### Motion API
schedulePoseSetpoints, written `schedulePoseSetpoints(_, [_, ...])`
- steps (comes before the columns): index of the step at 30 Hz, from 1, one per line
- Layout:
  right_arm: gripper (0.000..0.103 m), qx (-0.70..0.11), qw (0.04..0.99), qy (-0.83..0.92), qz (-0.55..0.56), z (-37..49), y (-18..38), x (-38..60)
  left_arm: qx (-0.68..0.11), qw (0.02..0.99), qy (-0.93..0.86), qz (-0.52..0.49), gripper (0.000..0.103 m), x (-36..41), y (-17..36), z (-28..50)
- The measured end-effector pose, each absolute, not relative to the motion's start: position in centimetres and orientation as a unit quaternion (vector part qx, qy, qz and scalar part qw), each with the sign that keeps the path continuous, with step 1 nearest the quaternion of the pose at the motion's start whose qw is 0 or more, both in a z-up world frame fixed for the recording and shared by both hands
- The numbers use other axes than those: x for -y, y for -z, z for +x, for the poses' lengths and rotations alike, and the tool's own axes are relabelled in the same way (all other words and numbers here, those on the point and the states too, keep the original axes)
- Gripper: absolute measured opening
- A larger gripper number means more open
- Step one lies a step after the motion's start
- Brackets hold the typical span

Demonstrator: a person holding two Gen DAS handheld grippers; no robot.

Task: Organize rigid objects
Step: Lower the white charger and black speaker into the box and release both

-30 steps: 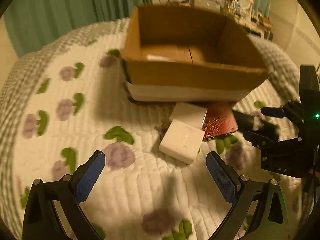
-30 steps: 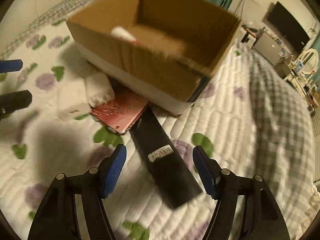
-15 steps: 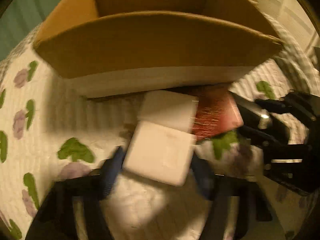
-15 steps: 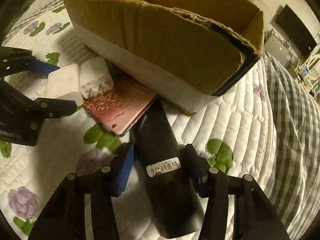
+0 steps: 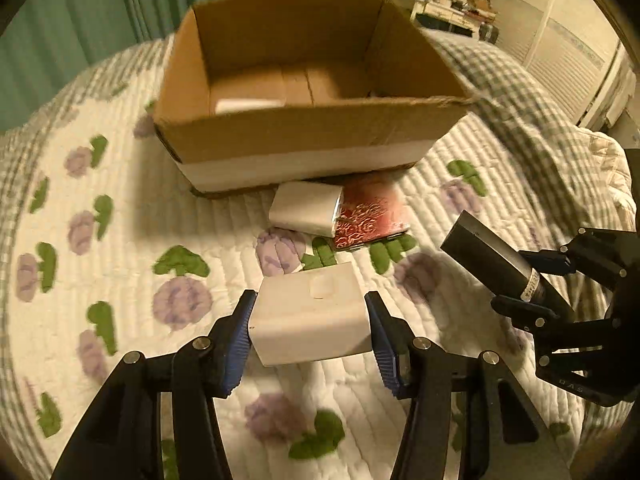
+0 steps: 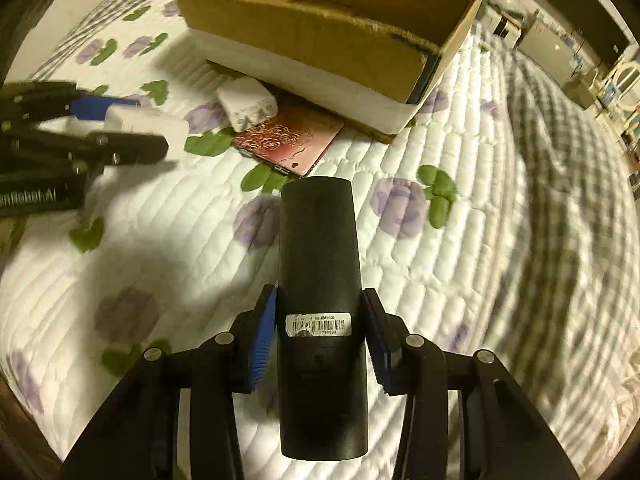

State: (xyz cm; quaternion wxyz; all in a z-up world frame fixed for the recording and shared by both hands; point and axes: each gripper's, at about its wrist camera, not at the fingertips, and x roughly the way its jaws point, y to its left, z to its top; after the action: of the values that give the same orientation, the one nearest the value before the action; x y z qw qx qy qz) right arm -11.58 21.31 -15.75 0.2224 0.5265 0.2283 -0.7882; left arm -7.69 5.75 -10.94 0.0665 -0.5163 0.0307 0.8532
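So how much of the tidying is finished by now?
One pale item already lies in the cardboard box. In hand: the left gripper clamps a white block, the right gripper a black tube. Left on the quilt: a white charger and a red case.

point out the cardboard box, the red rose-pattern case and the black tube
cardboard box (image 5: 304, 136): left wrist view, on its near outer wall
red rose-pattern case (image 6: 292, 142): right wrist view, middle of its patterned top
black tube (image 6: 318, 248): right wrist view, upper side, ahead of the barcode label
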Motion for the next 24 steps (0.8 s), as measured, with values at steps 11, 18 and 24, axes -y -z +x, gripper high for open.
schedulePoseSetpoints(11, [0.041, -0.205, 0.219, 0.85, 0.434, -10.8, 4.0, -17.7, -0.025, 0.054, -0.901, -0.431, 0.054, -3.6, 0.0, -8.1])
schedulePoseSetpoints(18, [0.042, -0.166, 0.229, 0.887, 0.365, -15.4, -3.4, -15.2, -0.024, 0.026, -0.925, -0.379, 0.054, -1.7, -3.2, -13.3])
schedulePoseSetpoints(24, [0.042, -0.109, 0.22, 0.903, 0.354, -22.8, -3.1, -14.5, -0.02, 0.018, -0.926, -0.376, 0.054, -0.9, -1.1, -20.0])
